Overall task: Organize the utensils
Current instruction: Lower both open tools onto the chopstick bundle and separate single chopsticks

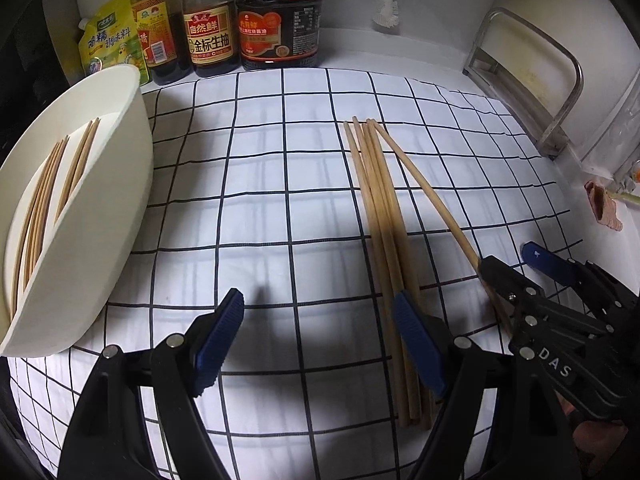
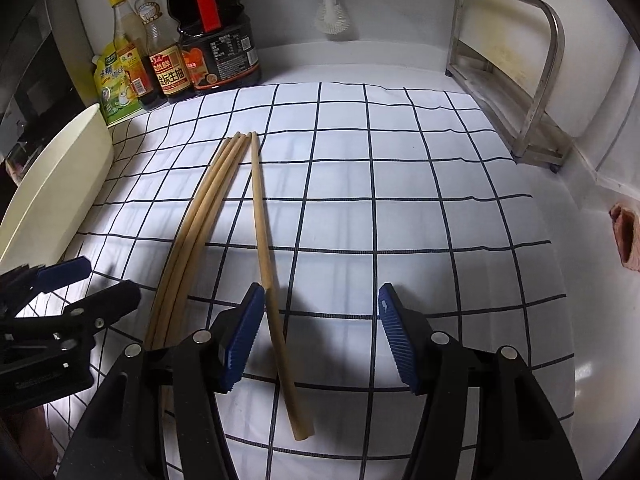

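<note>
Several wooden chopsticks (image 1: 378,216) lie in a bundle on the checked cloth (image 1: 256,184). One more chopstick (image 2: 262,224) lies apart, angled to their right. My left gripper (image 1: 316,308) is open just above the cloth, and its right pad (image 1: 416,340) sits over the bundle's near ends. My right gripper (image 2: 320,300) is open too. The single chopstick runs past its left pad (image 2: 242,336) and lies between the jaws, unpressed. A white container (image 1: 100,216) at the left holds several chopsticks (image 1: 40,208). Each gripper shows in the other's view: right gripper (image 1: 514,260), left gripper (image 2: 108,280).
Sauce bottles (image 1: 210,28) and a yellow seasoning pouch (image 1: 106,40) stand along the back wall. A steel rack (image 1: 532,76) stands at the back right, and a white brush (image 2: 332,12) hangs on the wall. A pinkish object (image 2: 624,236) lies off the cloth's right edge.
</note>
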